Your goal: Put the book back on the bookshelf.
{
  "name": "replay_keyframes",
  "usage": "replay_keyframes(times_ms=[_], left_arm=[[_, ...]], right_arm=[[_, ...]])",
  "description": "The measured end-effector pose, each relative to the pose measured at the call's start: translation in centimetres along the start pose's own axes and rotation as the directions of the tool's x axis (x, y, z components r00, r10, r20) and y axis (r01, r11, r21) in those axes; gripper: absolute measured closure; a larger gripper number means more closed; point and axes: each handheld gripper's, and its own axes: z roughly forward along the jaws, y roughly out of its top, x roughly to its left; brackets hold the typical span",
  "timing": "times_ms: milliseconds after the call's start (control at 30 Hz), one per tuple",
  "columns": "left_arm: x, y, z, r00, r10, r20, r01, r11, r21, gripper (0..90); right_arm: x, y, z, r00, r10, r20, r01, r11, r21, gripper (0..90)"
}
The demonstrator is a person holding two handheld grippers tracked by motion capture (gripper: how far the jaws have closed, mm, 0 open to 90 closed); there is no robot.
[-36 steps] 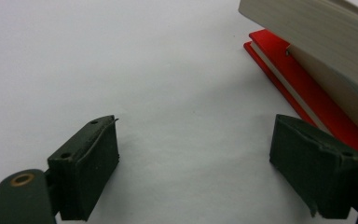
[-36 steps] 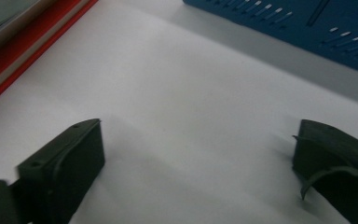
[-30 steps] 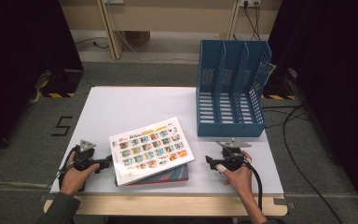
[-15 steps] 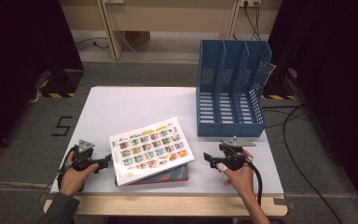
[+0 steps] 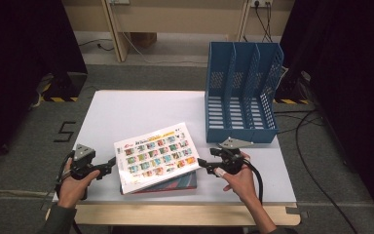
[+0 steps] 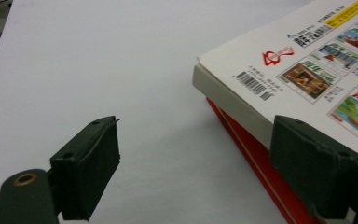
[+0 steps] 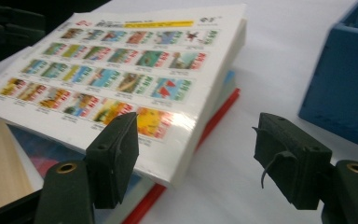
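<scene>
The white book (image 5: 157, 157) lies on a red book (image 5: 175, 183) near the front edge of the table (image 5: 146, 109), between the two grippers. Its cover carries rows of small colour pictures, a yellow strip along one edge, a red logo and a barcode near one corner; the print is too small to read.

The left gripper (image 5: 108, 165) sits just beside the books' left edge, jaws wide apart with nothing pressed between them; in the left gripper view one jaw stands over that edge and the other over bare table. The right gripper (image 5: 203, 163) is at the opposite corner, and its jaws have just been closing; they are still apart, one in front of the white cover's corner, the other over the table, not clamped on it.

Beyond the right gripper, just behind it, stands a blue file rack (image 5: 241, 92) with upright slotted compartments; they look empty.

The table is plain white. The floor (image 5: 24, 146) is grey carpet with a number 5 (image 5: 65, 131) marked left of the table, and dark curtains (image 5: 19, 53) hang at both sides.
</scene>
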Motion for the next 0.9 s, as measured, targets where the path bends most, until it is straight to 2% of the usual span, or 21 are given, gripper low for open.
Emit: replay_keyframes(times_ms=[100, 200, 267, 300, 367, 400, 533, 667, 733, 900], left_arm=[[-0.2, 0.0, 0.0, 0.9999, 0.014, 0.001, -0.014, 0.9999, 0.007, 15.8], [-0.3, 0.0, 0.0, 0.9999, 0.013, -0.002, -0.013, 0.9999, 0.009, 15.9], [-0.3, 0.0, 0.1, 0.9999, 0.014, -0.005, -0.014, 0.9998, 0.01, 15.9], [-0.3, 0.0, 0.1, 0.9998, 0.016, -0.007, -0.016, 0.9998, 0.01, 16.0], [-0.4, 0.0, 0.1, 0.9998, 0.019, -0.01, -0.018, 0.9998, 0.01, 16.2], [-0.5, 0.0, 0.1, 0.9997, 0.022, -0.013, -0.022, 0.9997, 0.01, 16.7], [-0.8, 0.0, 0.2, 0.9994, 0.03, -0.019, -0.03, 0.9995, 0.006, 20.2], [-1.3, 0.2, 0.3, 0.9991, 0.042, -0.007, -0.042, 0.9991, 0.005, 32.2], [-1.5, 0.4, 0.5, 0.9984, 0.053, -0.016, -0.053, 0.9986, 0.001, 33.7], [-1.9, 0.5, 0.6, 0.9981, 0.061, 0.001, -0.061, 0.9981, 0.002, 43.8]], right_arm=[[0.2, 0.2, 0.7, 0.9995, 0.016, -0.028, -0.016, 1.0, 0.011, 30.5], [0.2, 0.2, 1.7, 0.9993, 0.021, -0.031, -0.02, 0.999, 0.044, 29.2], [0.3, 0.0, 2.3, 0.9978, 0.046, -0.049, -0.043, 0.997, 0.063, 29.4], [0.3, -0.1, 2.9, 0.9957, 0.052, -0.076, -0.046, 0.996, 0.078, 33.8], [0.4, -0.2, 3.1, 0.9936, 0.06, -0.095, -0.052, 0.995, 0.09, 35.4], [0.6, -0.3, 3.3, 0.9933, 0.063, -0.096, -0.054, 0.994, 0.094, 32.6], [1.3, -0.2, 3.0, 0.9977, 0.026, -0.063, -0.02, 0.995, 0.102, 32.6], [1.9, -0.6, 2.6, 0.9987, 0.031, -0.041, -0.027, 0.994, 0.101, 32.6], [2.2, -0.8, 2.3, 0.999, 0.028, -0.035, -0.024, 0.995, 0.102, 32.6], [3.4, -1.6, 1.4, 0.9997, 0.023, -0.014, -0.021, 0.994, 0.105, 31.7]])
